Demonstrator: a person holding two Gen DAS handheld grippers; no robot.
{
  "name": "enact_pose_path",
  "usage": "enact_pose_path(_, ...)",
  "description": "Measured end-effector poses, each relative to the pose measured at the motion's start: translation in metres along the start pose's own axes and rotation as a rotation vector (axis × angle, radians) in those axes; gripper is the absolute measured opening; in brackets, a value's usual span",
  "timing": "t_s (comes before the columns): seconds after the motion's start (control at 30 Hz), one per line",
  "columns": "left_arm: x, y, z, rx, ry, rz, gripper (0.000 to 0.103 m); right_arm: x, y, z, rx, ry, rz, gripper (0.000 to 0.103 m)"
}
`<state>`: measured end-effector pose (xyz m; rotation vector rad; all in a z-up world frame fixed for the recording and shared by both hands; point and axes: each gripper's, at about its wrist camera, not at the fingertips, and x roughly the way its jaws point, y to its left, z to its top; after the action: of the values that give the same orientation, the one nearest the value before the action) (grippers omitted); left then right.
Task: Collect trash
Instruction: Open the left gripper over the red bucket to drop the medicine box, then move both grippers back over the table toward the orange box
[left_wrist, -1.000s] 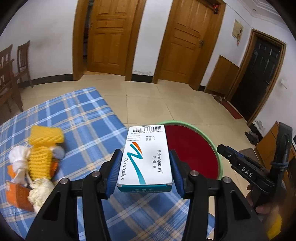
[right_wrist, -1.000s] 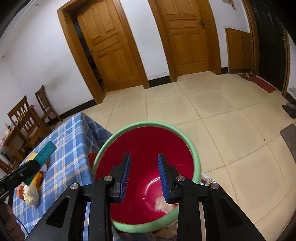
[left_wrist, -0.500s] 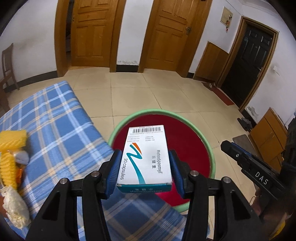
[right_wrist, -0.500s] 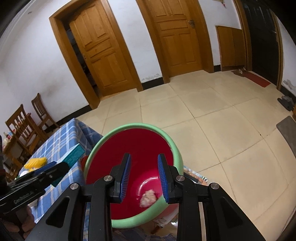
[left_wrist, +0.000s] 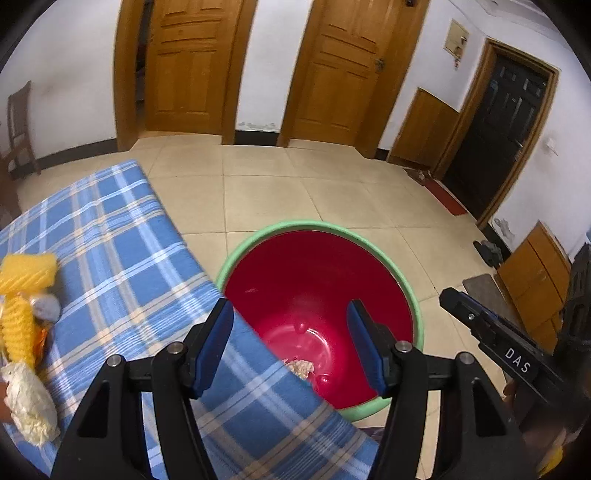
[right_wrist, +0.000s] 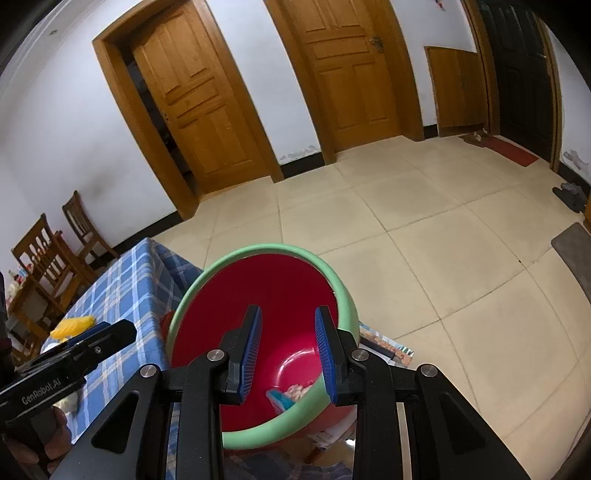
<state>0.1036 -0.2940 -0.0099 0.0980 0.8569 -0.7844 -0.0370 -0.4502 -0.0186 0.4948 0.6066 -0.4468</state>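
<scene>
The left gripper (left_wrist: 291, 343) stands wide and empty above the near rim of the red bin (left_wrist: 413, 306). Its jaws have just been opening, and nothing lies between them. The teal-and-white medicine box (right_wrist: 279, 398) now lies at the bottom of the bin, beside a crumpled scrap (left_wrist: 301, 367); only one corner of the box shows past the rim in the right wrist view.

Governing relation for the coming move: the remaining trash lies on the blue plaid cloth (left_wrist: 122, 236), at about 9 o'clock from the left gripper and well apart from it. It consists of yellow foam netting (left_wrist: 29, 271), a second yellow net sleeve (left_wrist: 16, 332), a grey wad (left_wrist: 46, 308) and a crumpled white tissue (left_wrist: 27, 402). The sleeve's long axis runs roughly 12 to 6 o'clock in the left wrist view. The left hand is the nearer one to this pile; the bin lies between the pile and the right gripper (right_wrist: 288, 350).

Pose: both grippers pitch downward toward the bin. The right gripper hangs over the bin mouth with its jaws narrow, a clear gap between the pads, and holds nothing. Judgement: the next pick falls to the left hand, which needs to swing toward 9 o'clock.
</scene>
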Motion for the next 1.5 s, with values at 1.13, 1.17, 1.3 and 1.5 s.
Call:
enact_pose_path(1.13, -0.137, 0.151, -0.056, -0.294, -0.143, 0.342, 0.064, -0.017, 0.111, -0.03, -0.169, 0.06, 0.186, 0.031)
enact_pose_path(1.17, -0.138, 0.156, -0.058, -0.303, -0.142, 0.35, 0.064, -0.016, 0.114, -0.031, -0.174, 0.064, 0.19, 0.031)
enact_pose_path(1.3, -0.144, 0.176, -0.068, -0.344, -0.137, 0.391, 0.064, -0.016, 0.128, -0.036, -0.195, 0.073, 0.199, 0.031)
enact_pose_path(1.5, -0.146, 0.201, -0.081, -0.38, -0.121, 0.455, 0.067, -0.012, 0.144, -0.042, -0.222, 0.092, 0.204, 0.031)
